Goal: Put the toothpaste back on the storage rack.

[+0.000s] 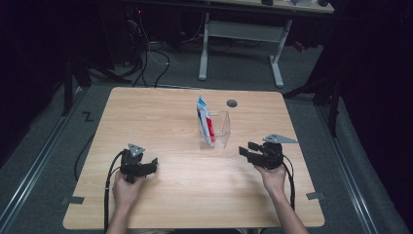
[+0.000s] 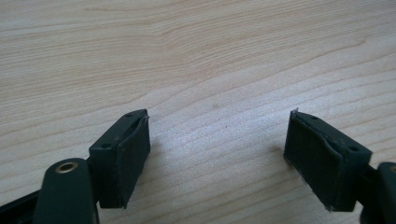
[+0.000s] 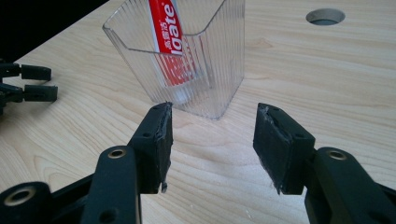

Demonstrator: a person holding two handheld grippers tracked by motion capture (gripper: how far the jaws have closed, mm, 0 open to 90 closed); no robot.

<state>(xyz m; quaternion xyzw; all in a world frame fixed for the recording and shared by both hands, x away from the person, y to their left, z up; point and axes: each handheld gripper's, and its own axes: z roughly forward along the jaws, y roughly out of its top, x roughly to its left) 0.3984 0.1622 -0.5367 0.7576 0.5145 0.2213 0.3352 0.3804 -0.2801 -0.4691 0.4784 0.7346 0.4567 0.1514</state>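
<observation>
Two grippers rest low on the table (image 1: 160,112), both with jaws spread and nothing between them.

High view: I hold the left gripper (image 1: 154,165) well apart from the clear holder (image 1: 216,130), which sits ahead of the right gripper (image 1: 242,151) and slightly to its left. The toothpaste tube (image 1: 204,118) stands tilted inside the holder, its top sticking out above the rim. A round cable hole (image 1: 232,103) lies beyond the holder.

Left gripper view: my left jaws are wide open over bare wood grain; nothing lies in front of them.

Right gripper view: the right gripper (image 3: 211,140) points at the ribbed holder (image 3: 210,60), near but not touching. The red-lettered tube (image 3: 168,32) leans against its far wall. The left gripper (image 3: 28,84) shows off to the side.

Judgement: the approach stage, no grasp begun. If the tube is to come out, the next move calls for raising the right gripper above the rim and closing on the exposed top; the front wall blocks a level reach, and a nudge could tip the light holder.
</observation>
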